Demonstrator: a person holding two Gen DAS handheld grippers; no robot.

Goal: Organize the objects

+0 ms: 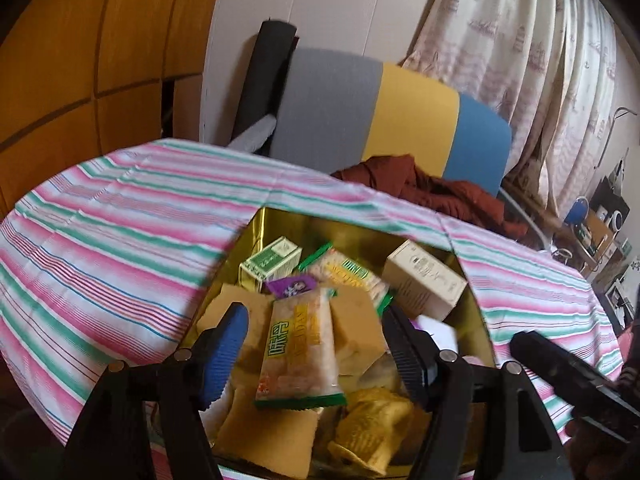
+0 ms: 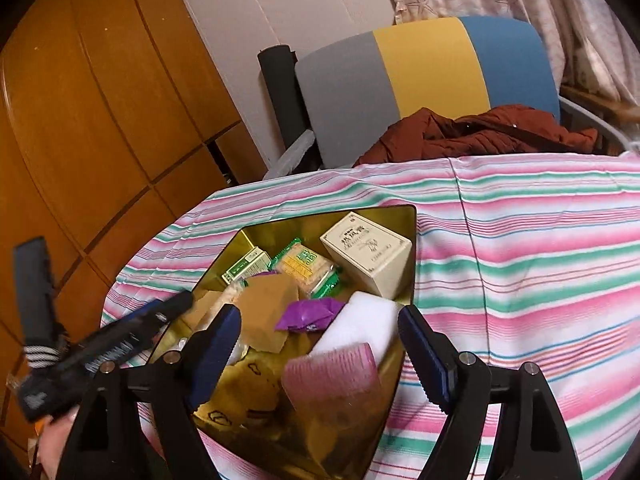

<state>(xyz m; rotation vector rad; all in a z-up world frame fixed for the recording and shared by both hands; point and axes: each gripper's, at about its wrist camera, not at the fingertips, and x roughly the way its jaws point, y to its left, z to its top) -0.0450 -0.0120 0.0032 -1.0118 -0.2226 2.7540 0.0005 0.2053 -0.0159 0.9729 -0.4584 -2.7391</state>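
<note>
In the gold tin (image 1: 478, 312), the clear snack packet (image 1: 298, 350) showed big green characters "味予". Print on the cream box (image 2: 370, 254) beside it stayed too small to read.

One gold tin (image 2: 404, 216) holds two small boxes: a cream box (image 2: 370, 256) at 1 o'clock and a green box (image 2: 246, 266) at 11 o'clock. There are two rice cracker packets (image 1: 300, 344), one purple sachet (image 2: 308, 314), one pink block (image 2: 334, 376)

A home room — curtains (image 1: 520, 60), wooden wardrobe (image 2: 80, 120), striped tablecloth (image 2: 520, 260).
</note>
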